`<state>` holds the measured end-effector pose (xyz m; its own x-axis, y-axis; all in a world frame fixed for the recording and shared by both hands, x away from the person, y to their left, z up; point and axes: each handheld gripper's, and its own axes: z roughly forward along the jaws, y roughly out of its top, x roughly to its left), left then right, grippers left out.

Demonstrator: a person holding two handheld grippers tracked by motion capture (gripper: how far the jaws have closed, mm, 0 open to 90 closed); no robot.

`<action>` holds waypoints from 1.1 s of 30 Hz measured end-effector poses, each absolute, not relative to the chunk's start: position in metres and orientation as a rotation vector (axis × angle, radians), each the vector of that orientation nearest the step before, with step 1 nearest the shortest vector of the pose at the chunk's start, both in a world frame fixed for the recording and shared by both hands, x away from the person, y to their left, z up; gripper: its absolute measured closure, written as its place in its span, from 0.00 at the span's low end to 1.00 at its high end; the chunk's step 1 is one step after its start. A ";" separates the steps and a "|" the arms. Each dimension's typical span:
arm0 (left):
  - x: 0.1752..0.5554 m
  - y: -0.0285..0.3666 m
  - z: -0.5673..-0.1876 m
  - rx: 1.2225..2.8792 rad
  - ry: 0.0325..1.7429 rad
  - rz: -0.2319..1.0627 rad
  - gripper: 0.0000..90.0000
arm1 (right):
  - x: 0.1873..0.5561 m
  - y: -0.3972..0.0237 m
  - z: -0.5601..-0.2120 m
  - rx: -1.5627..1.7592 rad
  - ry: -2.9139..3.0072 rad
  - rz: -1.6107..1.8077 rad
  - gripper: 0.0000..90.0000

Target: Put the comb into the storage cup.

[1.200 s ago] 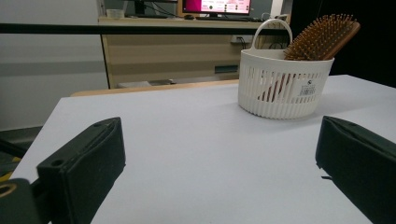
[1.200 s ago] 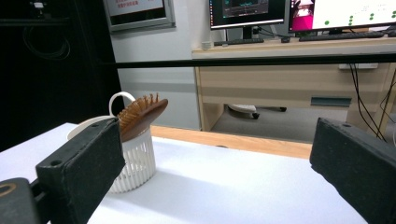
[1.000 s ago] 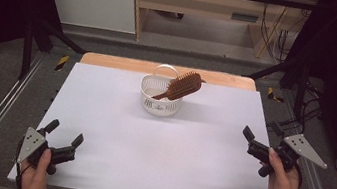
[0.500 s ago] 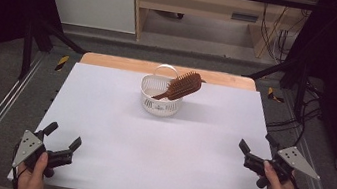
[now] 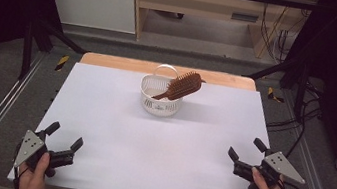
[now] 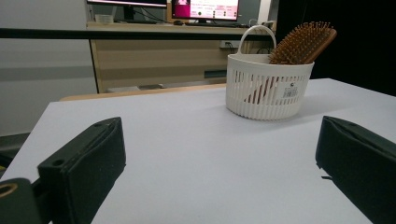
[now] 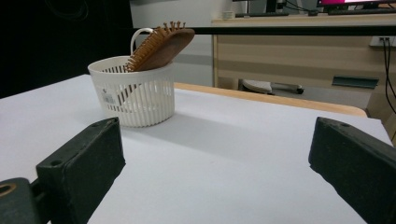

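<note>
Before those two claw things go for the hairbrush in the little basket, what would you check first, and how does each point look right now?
1. Left gripper open: ok.
2. Right gripper open: ok.
3. Both grippers hold nothing: ok.
4. Hairbrush head sticks out over the rim, free to grasp: ok.
5. White basket upright on the table: ok.
6. Basket weighted enough not to tip when the brush lifts: cannot tell.

A wooden hairbrush sits in a slatted white plastic basket on the matt table.

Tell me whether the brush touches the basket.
Touching. The left gripper view shows the brush leaning on the basket rim, its handle down inside.
</note>
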<state>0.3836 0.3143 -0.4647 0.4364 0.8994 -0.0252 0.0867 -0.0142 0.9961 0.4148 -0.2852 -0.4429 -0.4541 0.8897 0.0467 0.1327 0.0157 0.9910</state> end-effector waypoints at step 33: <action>0.385 0.307 -0.466 1.445 0.885 0.814 0.01 | 0.430 -0.236 -0.462 0.918 1.769 1.578 0.04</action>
<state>0.3850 0.3071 -0.4661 0.4660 0.8847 -0.0142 0.0596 -0.0154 0.9981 0.4299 -0.2358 -0.4619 -0.5878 0.8089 0.0165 0.1085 0.0586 0.9924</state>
